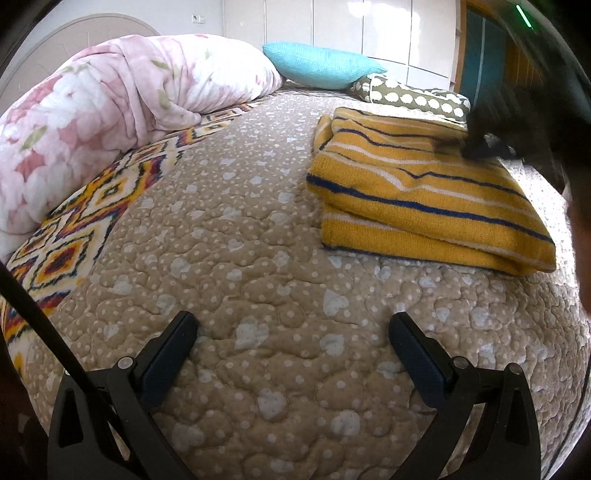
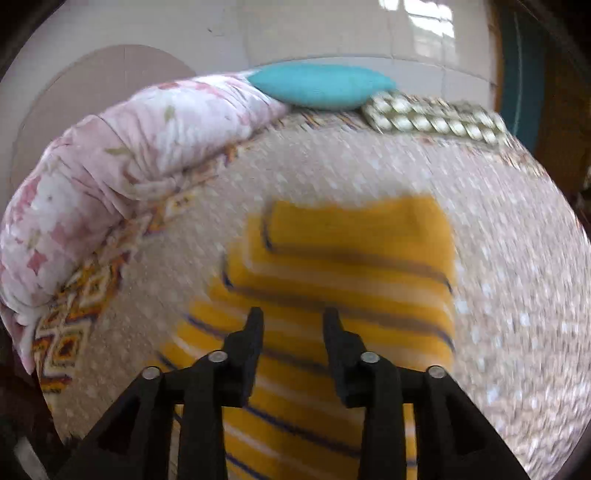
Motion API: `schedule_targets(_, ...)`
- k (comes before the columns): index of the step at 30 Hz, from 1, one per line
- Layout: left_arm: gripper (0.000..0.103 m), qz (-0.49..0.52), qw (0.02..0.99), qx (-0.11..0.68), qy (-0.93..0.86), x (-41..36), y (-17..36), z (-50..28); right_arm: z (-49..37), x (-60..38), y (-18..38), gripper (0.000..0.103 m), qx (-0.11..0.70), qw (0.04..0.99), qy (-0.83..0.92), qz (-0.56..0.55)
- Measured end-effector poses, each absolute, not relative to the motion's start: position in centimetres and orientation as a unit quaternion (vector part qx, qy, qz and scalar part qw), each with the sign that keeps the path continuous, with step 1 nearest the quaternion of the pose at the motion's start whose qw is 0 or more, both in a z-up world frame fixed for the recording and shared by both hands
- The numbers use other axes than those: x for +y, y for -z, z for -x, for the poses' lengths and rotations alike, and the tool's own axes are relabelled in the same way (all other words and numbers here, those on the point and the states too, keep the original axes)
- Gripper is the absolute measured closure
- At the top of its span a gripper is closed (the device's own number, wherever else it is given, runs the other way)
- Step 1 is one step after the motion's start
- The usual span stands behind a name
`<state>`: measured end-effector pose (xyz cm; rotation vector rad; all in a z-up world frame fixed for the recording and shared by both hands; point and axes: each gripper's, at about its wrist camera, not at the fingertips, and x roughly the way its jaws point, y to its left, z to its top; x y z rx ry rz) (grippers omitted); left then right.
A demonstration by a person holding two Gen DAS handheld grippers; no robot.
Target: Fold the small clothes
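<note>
A yellow knit garment [image 1: 424, 199] with blue and white stripes lies folded in layers on the beige quilted bedspread [image 1: 240, 258], right of centre in the left wrist view. My left gripper [image 1: 291, 321] hangs open over bare quilt, nearer than the garment and to its left, with nothing between its fingers. In the blurred right wrist view, the same garment [image 2: 351, 258] fills the middle. My right gripper [image 2: 293, 314] is above its near half, jaws apart with only a gap between them. A dark blurred shape [image 1: 484, 146] sits at the garment's far right edge.
A rolled pink floral duvet [image 1: 92, 122] runs along the bed's left side over a zigzag-patterned blanket [image 1: 74, 240]. A turquoise cushion [image 1: 317, 64] and a spotted olive pillow [image 1: 410, 98] lie at the far end. White cupboard doors [image 1: 388, 29] stand behind.
</note>
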<state>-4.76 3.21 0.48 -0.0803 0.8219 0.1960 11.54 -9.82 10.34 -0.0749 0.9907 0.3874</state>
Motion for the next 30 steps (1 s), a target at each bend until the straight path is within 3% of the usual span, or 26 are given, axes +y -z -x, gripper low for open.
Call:
schedule_targets(5, 0.0, 0.068, 0.906, 0.414, -0.06, 4.4, -1.8, 5.4, -7.9, -13.6, -11.4, 0.059, 0.438, 0.87, -0.225, 0.026)
schedule_targets(8, 0.0, 0.152, 0.901, 0.404, -0.038, 6.7, -3.6, 4.9, -7.6, -15.8, -13.2, 0.034, 0.409, 0.887, -0.216, 0.006)
schedule_targets(9, 0.0, 0.18, 0.898, 0.401, -0.025, 7.5, -4.2, 4.2, -8.1, -16.8, -13.4, 0.031, 0.4, 0.893, -0.204, -0.002)
schedule_targets(13, 0.0, 0.228, 0.88, 0.415, 0.021, 9.8, -4.9, -0.9, -11.3, -20.4, -12.1, 0.027, 0.41, 0.891, -0.178, -0.076)
schedule_targets(18, 0.001, 0.214, 0.856, 0.467, 0.057, 9.8, -2.9, -9.6, -16.9, -20.4, -6.7, 0.027, 0.48, 0.82, -0.238, -0.201)
schedule_targets(19, 0.01, 0.214, 0.847, 0.483, 0.058, 9.5, -2.2, -11.0, -17.4, -20.1, -6.0, 0.03, 0.486, 0.814, -0.24, -0.209)
schedule_targets(21, 0.025, 0.203, 0.851, 0.482, 0.047, 8.7, -2.0, -11.8, -18.1, -19.6, -5.6, 0.053, 0.484, 0.807, -0.247, -0.231)
schedule_targets(22, 0.053, 0.204, 0.853, 0.477, 0.062, 7.8, -2.5, -11.9, -18.4, -19.7, -5.8, 0.058, 0.486, 0.798, -0.257, -0.249)
schedule_targets(23, 0.063, 0.209, 0.849, 0.479, 0.077, 7.0, -2.8, -12.0, -18.3, -19.9, -6.4, 0.062, 0.482, 0.797, -0.262, -0.252)
schedule_targets(28, 0.064, 0.152, 0.871, 0.457, 0.09, 2.3, -5.3, -11.8, -15.7, -22.1, -10.7, 0.063, 0.424, 0.834, -0.268, -0.23)
schedule_targets(30, 0.061, 0.149, 0.868, 0.465, 0.089, 1.5, -4.8, -12.3, -15.4, -23.3, -10.8, 0.056, 0.425, 0.852, -0.232, -0.198)
